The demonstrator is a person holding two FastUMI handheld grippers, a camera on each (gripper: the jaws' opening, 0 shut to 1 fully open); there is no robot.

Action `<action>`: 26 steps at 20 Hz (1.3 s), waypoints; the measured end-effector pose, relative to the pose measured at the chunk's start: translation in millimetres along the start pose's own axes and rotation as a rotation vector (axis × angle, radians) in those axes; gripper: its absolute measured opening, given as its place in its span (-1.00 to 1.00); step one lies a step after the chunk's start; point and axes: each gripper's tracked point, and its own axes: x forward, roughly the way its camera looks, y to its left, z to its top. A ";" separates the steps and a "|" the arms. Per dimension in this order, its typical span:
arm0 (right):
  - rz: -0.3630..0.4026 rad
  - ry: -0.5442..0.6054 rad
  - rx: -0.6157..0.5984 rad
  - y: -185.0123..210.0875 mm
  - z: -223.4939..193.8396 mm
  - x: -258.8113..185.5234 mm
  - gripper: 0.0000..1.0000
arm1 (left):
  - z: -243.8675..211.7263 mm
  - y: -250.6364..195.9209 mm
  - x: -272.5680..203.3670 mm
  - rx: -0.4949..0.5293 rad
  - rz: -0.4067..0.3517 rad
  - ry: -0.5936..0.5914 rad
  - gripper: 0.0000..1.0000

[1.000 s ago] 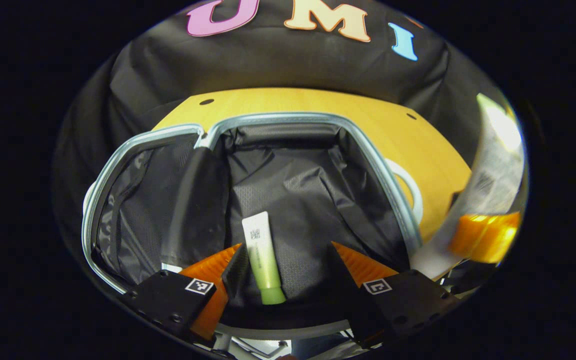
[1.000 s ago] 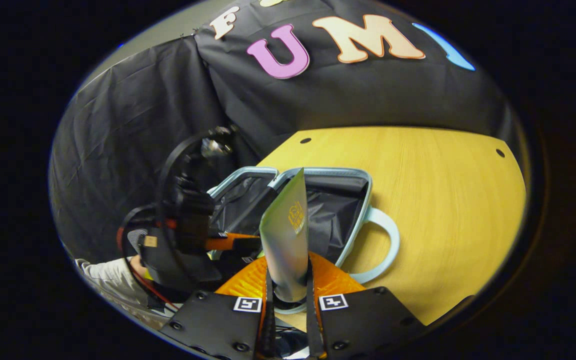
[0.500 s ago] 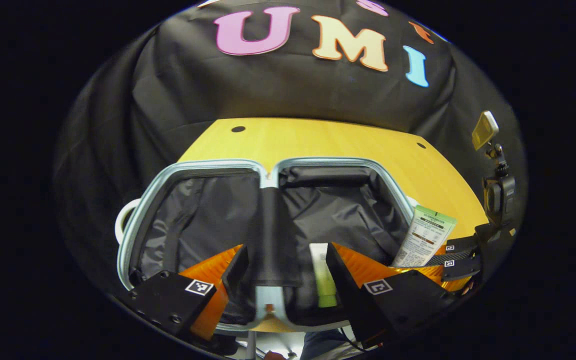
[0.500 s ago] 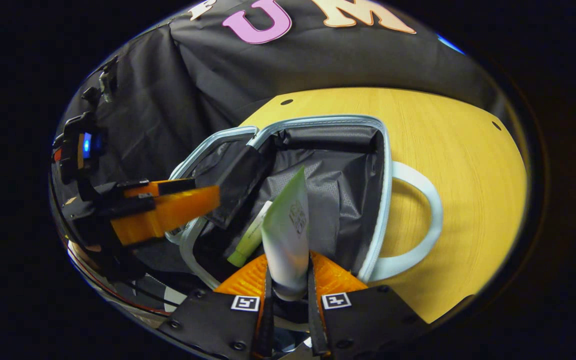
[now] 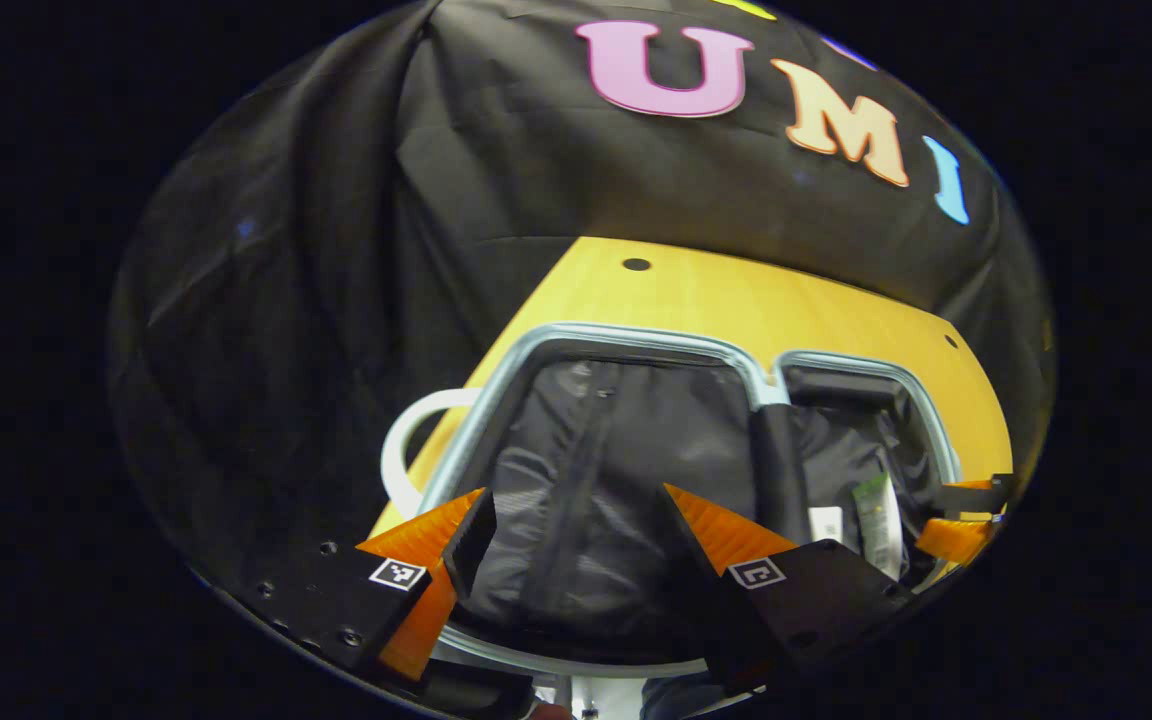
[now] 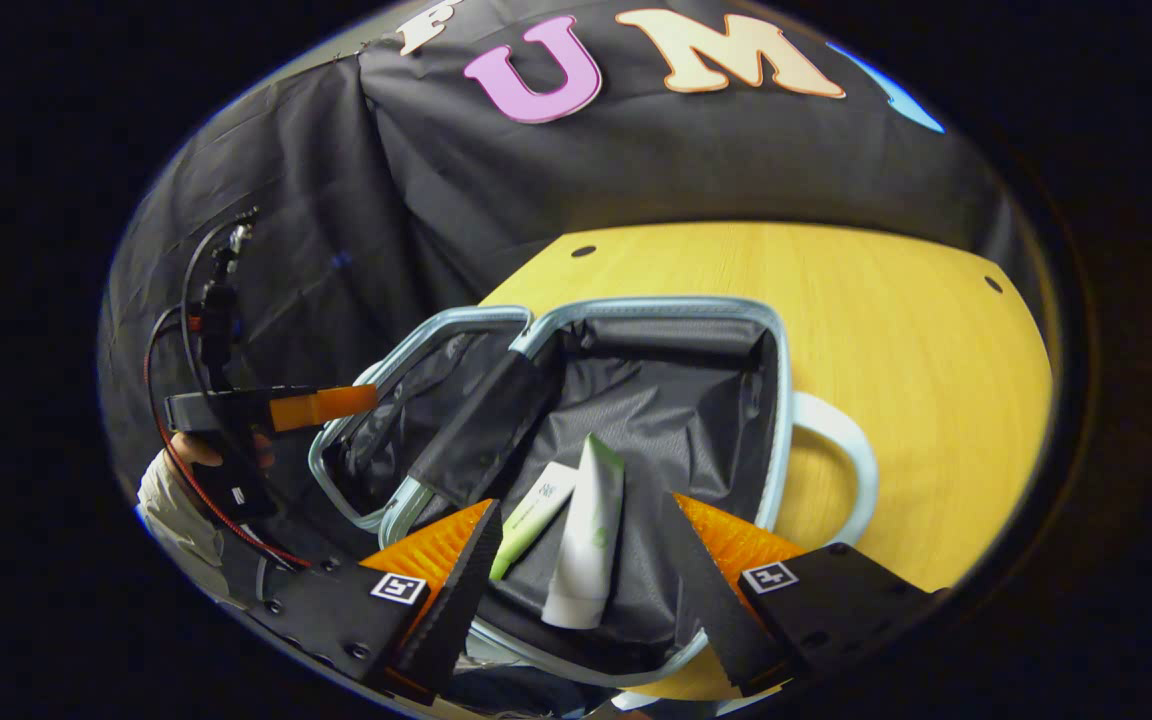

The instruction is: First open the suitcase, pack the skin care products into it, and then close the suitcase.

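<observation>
Right gripper view: the right hand-held gripper (image 6: pixel 576 560), fingers now apart, has dropped the tube (image 6: pixel 586 545) into the suitcase (image 6: pixel 774 400).

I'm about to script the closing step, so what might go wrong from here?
Two tubes, the larger tube and the slimmer tube, lie loose in the suitcase's right half, so they may slide toward the rim when a half swings over. The black flap at the hinge drapes across the opening and might get pinched in the seam. Both the right tongs and left tongs hover open over the halves and could be caught.
</observation>
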 end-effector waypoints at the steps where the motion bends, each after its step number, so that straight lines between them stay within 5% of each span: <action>1: -0.001 -0.029 -0.002 -1.9 10.8 -7.2 0.96 | 3.5 13.9 2.3 -0.010 0.023 -0.001 0.87; 7: -0.125 -0.160 -0.022 -52.5 60.3 -39.7 0.97 | 11.7 94.8 32.3 -0.032 0.117 0.041 0.87; 16: -0.306 -0.218 0.025 -125.2 71.2 -82.6 0.97 | 30.0 112.4 50.7 -0.214 -0.036 0.053 0.77; 18: -0.320 -0.222 0.020 -130.4 70.2 -86.2 0.96 | 34.7 121.9 51.3 -0.226 -0.020 0.036 0.61; 22: -0.337 -0.204 0.014 -135.9 62.9 -90.0 0.97 | 17.1 123.5 75.1 -0.233 -0.012 0.126 0.63; 25: -0.342 -0.205 0.011 -137.5 64.1 -90.8 0.97 | 6.2 123.9 89.6 -0.205 -0.002 0.184 0.39; 26: -0.346 -0.210 0.007 -139.0 65.4 -92.5 0.97 | 2.6 124.2 93.1 -0.195 0.004 0.197 0.04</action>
